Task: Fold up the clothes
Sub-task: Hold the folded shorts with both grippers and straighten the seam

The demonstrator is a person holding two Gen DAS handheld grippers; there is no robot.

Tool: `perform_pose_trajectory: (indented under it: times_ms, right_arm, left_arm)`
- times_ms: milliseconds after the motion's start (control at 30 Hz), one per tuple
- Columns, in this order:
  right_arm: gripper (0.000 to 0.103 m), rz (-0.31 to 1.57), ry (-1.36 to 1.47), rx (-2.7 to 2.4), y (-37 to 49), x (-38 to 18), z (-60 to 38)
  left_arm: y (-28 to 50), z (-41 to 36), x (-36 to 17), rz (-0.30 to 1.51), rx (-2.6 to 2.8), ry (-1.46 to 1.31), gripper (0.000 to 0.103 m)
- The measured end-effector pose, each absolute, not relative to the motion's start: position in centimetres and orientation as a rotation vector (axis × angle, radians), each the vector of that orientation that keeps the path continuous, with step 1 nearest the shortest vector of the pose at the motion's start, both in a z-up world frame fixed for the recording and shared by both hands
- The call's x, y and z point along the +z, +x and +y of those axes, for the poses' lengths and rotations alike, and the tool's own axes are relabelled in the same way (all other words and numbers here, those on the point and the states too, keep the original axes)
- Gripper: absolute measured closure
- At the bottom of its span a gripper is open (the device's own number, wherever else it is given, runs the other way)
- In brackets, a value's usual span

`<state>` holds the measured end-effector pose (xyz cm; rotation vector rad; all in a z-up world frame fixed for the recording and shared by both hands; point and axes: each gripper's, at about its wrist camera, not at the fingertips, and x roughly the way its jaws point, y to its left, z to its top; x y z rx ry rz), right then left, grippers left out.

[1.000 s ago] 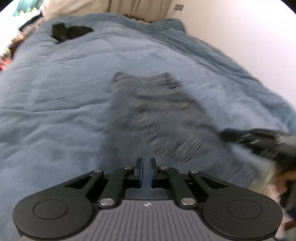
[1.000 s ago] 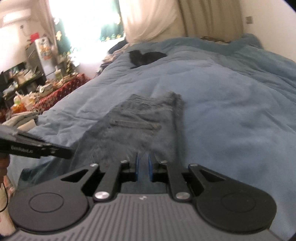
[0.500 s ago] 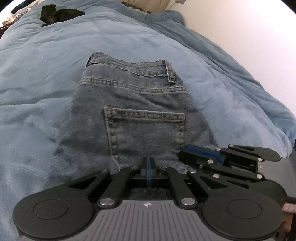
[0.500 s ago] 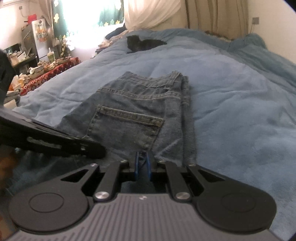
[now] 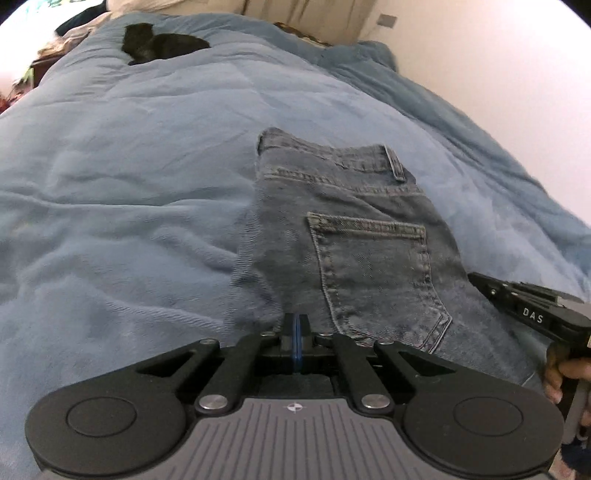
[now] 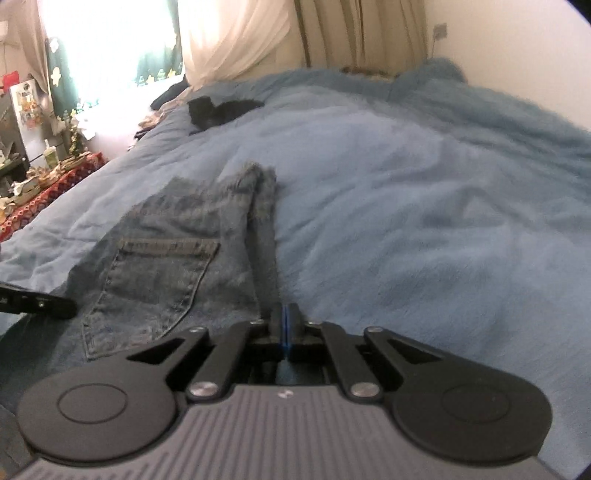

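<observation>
A folded pair of blue jeans (image 5: pixel 354 236) lies on the blue blanket (image 5: pixel 122 192), waistband far, back pocket up. My left gripper (image 5: pixel 295 321) is shut, its tips low over the jeans' near left edge. No cloth shows between its pads. In the right wrist view the jeans (image 6: pixel 173 251) lie to the left. My right gripper (image 6: pixel 284 314) is shut at the near end of their dark right-hand fold. Each gripper shows in the other's view: the right gripper (image 5: pixel 476 278) at the right, the left gripper (image 6: pixel 70 308) at the left edge.
A black garment (image 5: pixel 162 44) lies at the far end of the bed. A white wall (image 5: pixel 498 74) runs along the right side. Curtains (image 6: pixel 332 33) hang behind the bed. A cluttered table with a red cloth (image 6: pixel 44 192) stands left. A person's hand (image 5: pixel 565 373) grips the right handle.
Both grippers have sunk toward the jeans and drawn apart, the left to the left edge, the right to the right fold. The small gaps between their pads have shut.
</observation>
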<state>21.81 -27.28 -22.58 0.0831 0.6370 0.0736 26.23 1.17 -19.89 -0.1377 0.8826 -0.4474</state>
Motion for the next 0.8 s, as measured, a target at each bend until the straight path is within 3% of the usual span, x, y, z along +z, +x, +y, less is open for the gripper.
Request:
perform_pose_trajectory:
  times_ms: [167, 300, 533, 800]
  right_arm:
    - [0.099, 0.592, 0.08, 0.189, 21.1, -20.6, -26.0]
    - [0.099, 0.69, 0.014, 0.203, 22.6, -22.1, -24.4]
    - [0.1, 0.705, 0.075, 0.186, 23.0, -23.3, -25.9]
    - [0.103, 0.702, 0.03, 0.179, 22.7, -23.6, -26.4]
  left_arm:
    - [26.2, 2.1, -18.5, 0.856, -0.463, -0.172, 0.1]
    - [27.6, 1.6, -19.4, 0.904, -0.451, -0.145, 0.1]
    - [29.0, 3.2, -20.9, 0.975, -0.46, -0.221, 0.099]
    - [28.0, 2.8, -20.7, 0.981, -0.422, -0.073, 0.1]
